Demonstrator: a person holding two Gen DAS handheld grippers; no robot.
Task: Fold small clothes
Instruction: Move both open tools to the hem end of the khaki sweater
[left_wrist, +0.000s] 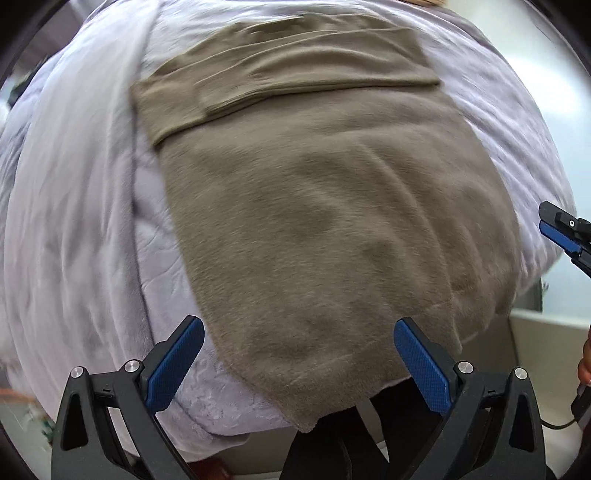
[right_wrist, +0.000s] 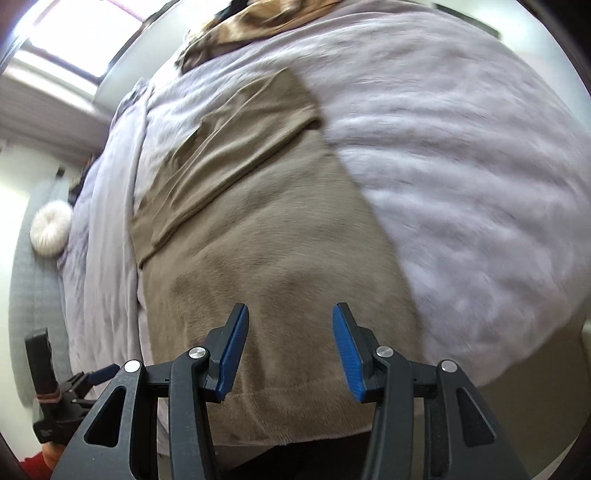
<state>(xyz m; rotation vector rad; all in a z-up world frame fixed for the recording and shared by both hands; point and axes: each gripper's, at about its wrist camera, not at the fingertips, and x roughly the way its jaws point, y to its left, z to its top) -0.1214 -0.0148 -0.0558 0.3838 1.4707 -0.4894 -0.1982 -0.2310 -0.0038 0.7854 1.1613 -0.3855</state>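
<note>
Left gripper (left_wrist: 299, 347): nearest the lens, blue pads spread wide, nothing between them; hangs above the near hem of the garment, clear of the cloth.

Right gripper (right_wrist: 290, 332): jaws standing about half apart, empty, poised over the lower middle of the same garment and not touching it. Its tip also shows at the right edge of the left wrist view.

Taupe garment (left_wrist: 332, 229): soft, napped knit, spread lengthwise on the bed and away from both tools. Both sleeves appear already folded across the far end as a layered band; the body is one long panel, and its near hem overhangs the mattress edge slightly.

Lilac bedspread (left_wrist: 85, 192): plush, rumpled, lying under the whole garment.

White fluffy cushion (right_wrist: 51, 229): at the far left of the bed, well apart.

Tan cloth (right_wrist: 258, 18): heaped at the far end, apparently another piece.

Handling note, as judgement: next comes the lengthwise fold. Take the two near hem corners, one per tool, pinching both layers. Lift evenly, carry the hem to the sleeve band, and lay it down square, keeping the bedspread out of the bite.
</note>
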